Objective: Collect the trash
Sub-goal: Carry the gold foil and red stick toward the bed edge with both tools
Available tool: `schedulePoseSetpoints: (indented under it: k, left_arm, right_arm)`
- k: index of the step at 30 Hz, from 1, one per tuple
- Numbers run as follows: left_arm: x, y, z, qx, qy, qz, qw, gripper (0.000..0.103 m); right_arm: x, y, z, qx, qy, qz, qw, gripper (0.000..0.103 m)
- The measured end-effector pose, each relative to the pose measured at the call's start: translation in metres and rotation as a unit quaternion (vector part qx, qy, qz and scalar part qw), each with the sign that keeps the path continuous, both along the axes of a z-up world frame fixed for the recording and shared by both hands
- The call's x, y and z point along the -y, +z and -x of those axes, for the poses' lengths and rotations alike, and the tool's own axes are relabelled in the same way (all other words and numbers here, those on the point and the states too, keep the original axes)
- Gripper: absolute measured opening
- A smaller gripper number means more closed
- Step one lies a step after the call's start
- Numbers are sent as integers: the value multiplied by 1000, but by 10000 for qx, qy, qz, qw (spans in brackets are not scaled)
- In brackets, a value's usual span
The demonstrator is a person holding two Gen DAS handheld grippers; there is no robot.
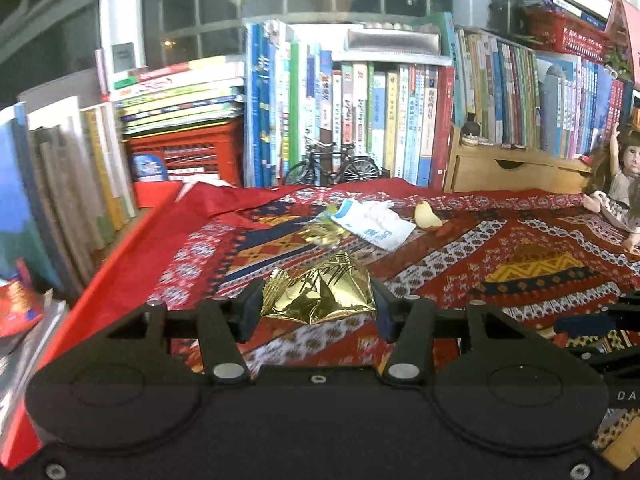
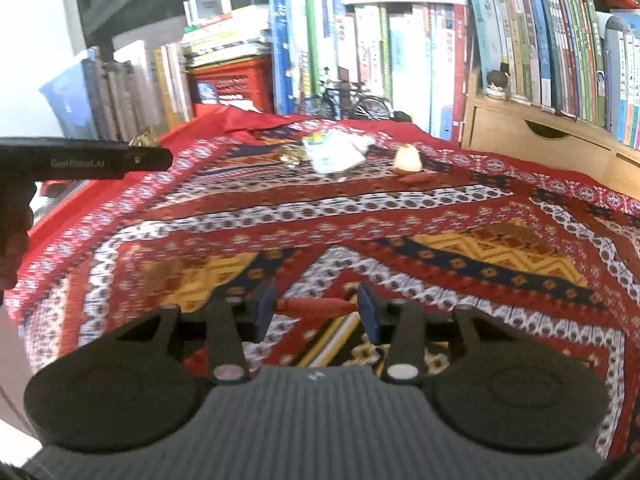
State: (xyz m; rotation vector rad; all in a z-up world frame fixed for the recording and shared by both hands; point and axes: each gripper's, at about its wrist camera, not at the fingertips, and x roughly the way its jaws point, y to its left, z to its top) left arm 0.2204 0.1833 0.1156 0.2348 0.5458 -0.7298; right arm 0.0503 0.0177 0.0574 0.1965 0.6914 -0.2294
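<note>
Our left gripper [image 1: 319, 304] is clamped on a crumpled gold foil wrapper [image 1: 320, 294], lifted over the near patterned cloth [image 1: 520, 240]; it is light and crushable, best pinched mid-fold. Our right gripper [image 2: 316, 307] grips a thin red scrap [image 2: 316, 305], slippery-looking, its identity unclear. More litter lies far, blurred.

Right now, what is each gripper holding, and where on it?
Left gripper: gold foil wrapper, pinched across its two side edges. Right gripper: a thin red piece of trash, held by its two ends, crosswise between the pads.
</note>
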Motion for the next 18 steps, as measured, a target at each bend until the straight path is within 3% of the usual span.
schedulePoseSetpoints:
  k: [6, 11, 18]
  left_arm:
    - [-54, 11, 40, 93, 114, -9, 9999, 52]
    - [-95, 12, 74, 194, 62, -183, 9996, 52]
    - [-149, 12, 118, 110, 140, -131, 9998, 52]
  right_arm:
    - [-40, 19, 26, 140, 221, 144, 9996, 49]
    - [-66, 30, 52, 300, 110, -66, 9995, 49]
    - [-105, 36, 84, 387, 244, -11, 9990, 49]
